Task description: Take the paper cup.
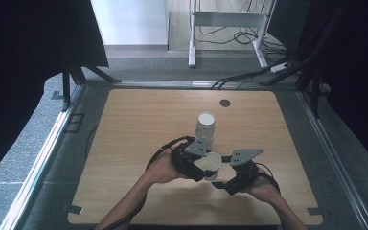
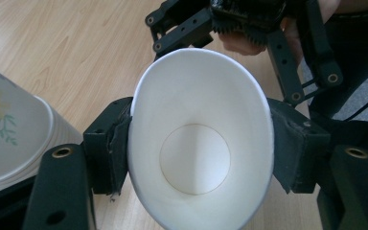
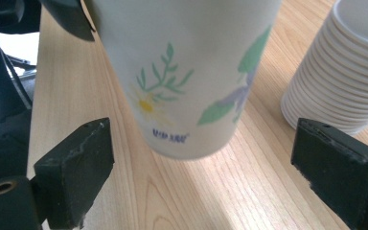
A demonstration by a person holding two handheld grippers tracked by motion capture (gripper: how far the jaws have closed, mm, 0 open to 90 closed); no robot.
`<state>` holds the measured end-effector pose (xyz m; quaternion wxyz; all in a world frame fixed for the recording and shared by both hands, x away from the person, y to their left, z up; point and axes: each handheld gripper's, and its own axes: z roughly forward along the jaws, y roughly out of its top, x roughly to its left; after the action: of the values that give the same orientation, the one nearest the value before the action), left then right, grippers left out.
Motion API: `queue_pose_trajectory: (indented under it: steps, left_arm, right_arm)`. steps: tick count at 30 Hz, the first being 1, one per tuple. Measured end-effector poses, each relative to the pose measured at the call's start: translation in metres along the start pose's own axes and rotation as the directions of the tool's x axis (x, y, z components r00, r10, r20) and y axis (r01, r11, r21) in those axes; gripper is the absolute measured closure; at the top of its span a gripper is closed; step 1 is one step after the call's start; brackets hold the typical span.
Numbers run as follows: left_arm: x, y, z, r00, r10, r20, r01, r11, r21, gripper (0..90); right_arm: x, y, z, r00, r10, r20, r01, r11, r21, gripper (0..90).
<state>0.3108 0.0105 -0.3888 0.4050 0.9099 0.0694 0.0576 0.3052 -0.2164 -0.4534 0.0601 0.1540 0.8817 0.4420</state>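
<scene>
A white paper cup (image 2: 201,143) with a flower print (image 3: 187,72) is held off the table, its mouth squeezed into an oval. My left gripper (image 2: 201,148) is shut on it, and both pads (image 2: 117,148) press its sides. In the high view the cup (image 1: 211,164) sits between the two hands, with the left gripper (image 1: 202,166) around it. My right gripper (image 3: 211,158) is open; its fingers (image 3: 74,167) stand wide apart, near the cup's base and clear of it. A stack of matching cups (image 1: 205,125) stands upright just behind.
The wooden table (image 1: 139,124) has a small round grommet (image 1: 225,102) near its far edge. The cup stack (image 3: 340,81) stands close to the right gripper's far finger. Black curtains hang at both sides, and a metal frame with cables (image 1: 230,28) stands beyond the table.
</scene>
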Motion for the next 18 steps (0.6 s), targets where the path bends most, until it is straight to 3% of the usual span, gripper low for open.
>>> queue_pose_trajectory:
  steps: [18]
  left_arm:
    - [0.0022, -0.0043, -0.0049, 0.997, -0.006, -0.077, 0.011, 0.9982, 0.059, 31.4]
  right_arm:
    - [-0.0033, -0.0095, -0.0055, 0.9991, 0.015, 0.04, -0.015, 1.0, 0.015, 7.4]
